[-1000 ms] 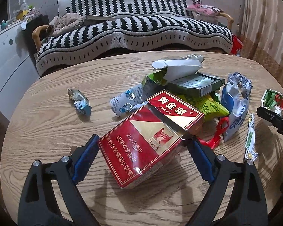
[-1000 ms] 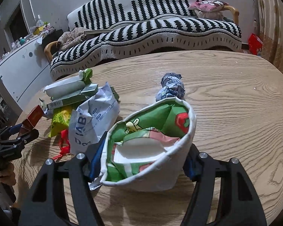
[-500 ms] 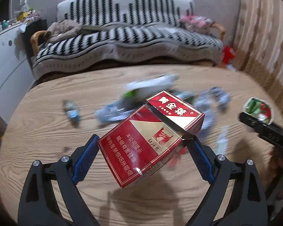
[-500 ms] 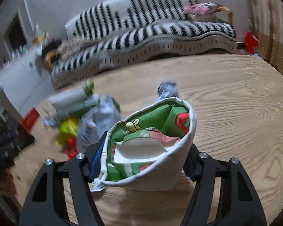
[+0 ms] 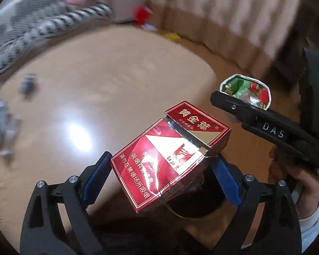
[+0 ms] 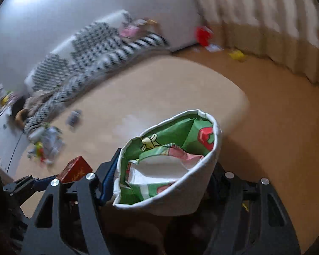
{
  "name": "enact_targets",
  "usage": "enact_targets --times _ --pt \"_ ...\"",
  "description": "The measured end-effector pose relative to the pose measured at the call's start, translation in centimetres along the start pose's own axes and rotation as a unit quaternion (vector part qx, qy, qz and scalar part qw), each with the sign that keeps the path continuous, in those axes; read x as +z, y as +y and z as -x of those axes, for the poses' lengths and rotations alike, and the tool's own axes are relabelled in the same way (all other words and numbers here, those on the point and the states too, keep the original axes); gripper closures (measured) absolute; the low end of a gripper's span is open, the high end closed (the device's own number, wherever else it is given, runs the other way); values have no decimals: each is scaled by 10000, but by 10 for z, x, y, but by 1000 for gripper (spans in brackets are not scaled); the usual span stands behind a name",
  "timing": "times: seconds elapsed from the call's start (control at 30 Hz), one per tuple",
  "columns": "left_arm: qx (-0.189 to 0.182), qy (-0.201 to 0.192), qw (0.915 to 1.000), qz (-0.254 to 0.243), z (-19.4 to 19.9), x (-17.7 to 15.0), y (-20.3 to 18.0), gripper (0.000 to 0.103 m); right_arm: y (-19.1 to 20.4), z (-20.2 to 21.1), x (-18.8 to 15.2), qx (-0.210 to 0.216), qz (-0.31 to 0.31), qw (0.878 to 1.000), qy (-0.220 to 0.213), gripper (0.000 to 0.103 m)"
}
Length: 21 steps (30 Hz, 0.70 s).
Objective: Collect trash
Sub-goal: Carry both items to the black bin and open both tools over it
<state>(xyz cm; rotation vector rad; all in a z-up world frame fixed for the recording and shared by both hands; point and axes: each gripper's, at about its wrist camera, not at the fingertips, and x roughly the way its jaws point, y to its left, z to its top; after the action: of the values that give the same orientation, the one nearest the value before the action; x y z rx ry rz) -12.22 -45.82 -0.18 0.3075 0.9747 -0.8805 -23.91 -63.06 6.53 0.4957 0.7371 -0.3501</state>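
Left gripper [image 5: 159, 170] fingers [image 5: 96, 176] clamped on red cigarette pack [image 5: 170, 155], tilted, above desk [image 5: 95, 85] edge. Right gripper [image 6: 159, 182] fingers [image 6: 108, 180] clamped on crumpled paper cup [image 6: 172, 189], beyond desk corner. Leftover wrappers [image 6: 44, 142] blurred on desk.

Cigarette carton [image 5: 170, 157] left of paper cup [image 5: 246, 92], above table [image 5: 117, 80] edge.

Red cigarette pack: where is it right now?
The red cigarette pack sits clamped in the left gripper, lower centre of the left wrist view, past the near edge of the wooden table, left of the paper cup in the right gripper.
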Motion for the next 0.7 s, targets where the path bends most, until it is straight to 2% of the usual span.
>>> enact_targets --times 0.1,0.23,0.37,0.47,0.5,0.53,0.63,0.7 --pt "-213 581 9976 -319 -42 -21 -47 13 -46 6 -37 -103 -382 9989 236 37" --pt "-193 859 9949 -501 -65 -34 -72 13 -78 11 -60 -125 -631 9973 360 37" --pt "-124 952 9940 -516 -71 -35 -79 13 -88 8 -67 -135 -677 9965 476 37" --pt "-201 1112 9915 -643 -77 -35 -83 11 -82 -4 -66 -184 -659 9947 761 26" --pt "-225 1182 9905 -668 -80 -35 -85 10 -82 -7 -67 -207 -677 9938 861 12" --pt "-283 1269 9895 -634 -83 -36 -84 8 -83 -8 -66 -227 -707 9935 865 6" --pt "-282 1350 9895 -421 -84 -32 -75 6 -88 -6 -63 -292 -889 9922 823 6" --pt "-96 1252 9918 -239 -75 -32 -64 6 -90 -2 -61 -309 -1095 9907 741 6"
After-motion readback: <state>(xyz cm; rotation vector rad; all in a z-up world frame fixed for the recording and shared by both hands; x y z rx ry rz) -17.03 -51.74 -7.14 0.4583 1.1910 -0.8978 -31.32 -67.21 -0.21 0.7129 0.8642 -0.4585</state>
